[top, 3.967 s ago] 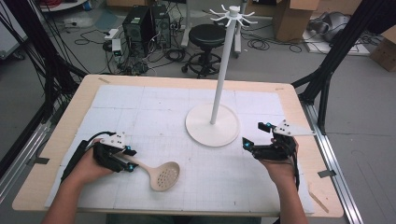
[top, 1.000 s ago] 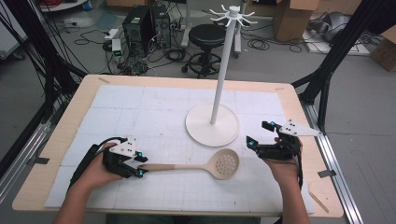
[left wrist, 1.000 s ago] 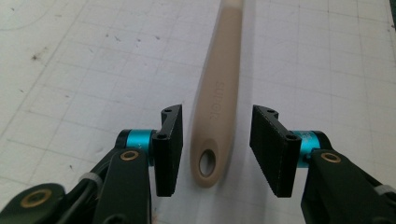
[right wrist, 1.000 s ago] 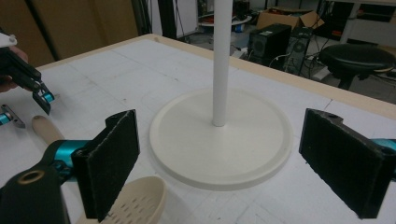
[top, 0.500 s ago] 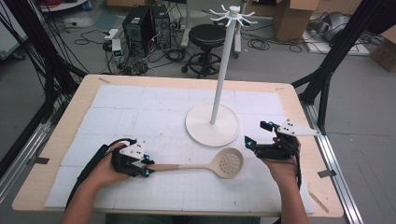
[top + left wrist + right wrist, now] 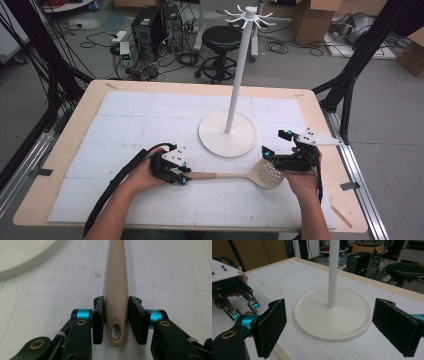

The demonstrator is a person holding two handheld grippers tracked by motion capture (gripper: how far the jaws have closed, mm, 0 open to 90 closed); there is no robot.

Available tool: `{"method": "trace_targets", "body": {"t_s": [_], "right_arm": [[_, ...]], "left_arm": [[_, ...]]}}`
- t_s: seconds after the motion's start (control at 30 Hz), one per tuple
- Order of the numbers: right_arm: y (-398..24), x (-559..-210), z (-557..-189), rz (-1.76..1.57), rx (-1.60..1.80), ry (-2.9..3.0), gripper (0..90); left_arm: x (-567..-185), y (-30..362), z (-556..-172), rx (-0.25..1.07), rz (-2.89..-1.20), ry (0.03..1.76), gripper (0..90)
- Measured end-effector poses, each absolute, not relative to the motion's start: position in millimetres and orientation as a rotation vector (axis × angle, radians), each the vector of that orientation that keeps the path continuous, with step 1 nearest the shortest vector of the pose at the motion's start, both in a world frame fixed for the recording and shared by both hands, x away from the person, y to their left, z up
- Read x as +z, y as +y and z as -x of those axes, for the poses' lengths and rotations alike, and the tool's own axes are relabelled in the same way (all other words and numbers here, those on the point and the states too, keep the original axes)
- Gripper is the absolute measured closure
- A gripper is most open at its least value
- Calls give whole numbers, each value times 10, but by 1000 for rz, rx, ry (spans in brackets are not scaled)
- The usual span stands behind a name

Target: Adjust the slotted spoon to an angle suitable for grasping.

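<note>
One beige slotted spoon (image 6: 250, 174) lies near on the desk (image 6: 60, 155), handle end clamped in the left tongs (image 6: 184, 176), whose jaws have just been closing, bowl beside the wide-open, empty right tongs (image 6: 275, 156); one white hook stand (image 6: 235, 75) beyond.

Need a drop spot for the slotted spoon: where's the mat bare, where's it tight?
Bare: the far-left mat beyond the left claw, and the near strip along the table's front edge between the forearms. Tight: the spoon spans the gap between both claws, its head beside the right claw and close to the stand base.
</note>
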State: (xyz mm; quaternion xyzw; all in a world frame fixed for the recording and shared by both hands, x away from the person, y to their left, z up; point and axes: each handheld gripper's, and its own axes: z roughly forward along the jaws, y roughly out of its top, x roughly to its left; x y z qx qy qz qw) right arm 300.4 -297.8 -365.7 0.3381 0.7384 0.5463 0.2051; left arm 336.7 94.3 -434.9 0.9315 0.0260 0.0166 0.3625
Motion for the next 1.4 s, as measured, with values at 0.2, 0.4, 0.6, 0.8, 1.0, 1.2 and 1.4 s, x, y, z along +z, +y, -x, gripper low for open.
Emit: {"method": "trace_targets", "body": {"t_s": [0.2, 0.4, 0.6, 0.8, 1.0, 1.2, 1.4], "right_arm": [[-2974, -3665, -3011, -940, 1524, 2067, 107], [-2977, -3665, -3011, -933, 1528, 2069, 107], [-2987, -3649, -2991, -930, 1527, 2068, 107], [-2986, -3648, -2987, -925, 1525, 2068, 107], [-2952, -3650, -2988, -912, 1511, 2084, 107], [-2943, -3642, -2993, -908, 1510, 2085, 107], [-2949, -3641, -3009, -916, 1516, 2083, 107]], "left_arm": [[-4371, 731, -3427, 46, -2378, 73, 665], [-4301, 770, -3405, 90, -2340, 127, 539], [-4143, 1080, -3348, 146, -2215, 225, 449], [-4026, 1562, -3248, 183, -2091, 318, 409], [-3977, 1934, -3173, 203, -1987, 389, 344], [-3919, 2146, -3172, 232, -1902, 426, 278], [-3882, 2231, -3191, 255, -1858, 442, 226]]}}
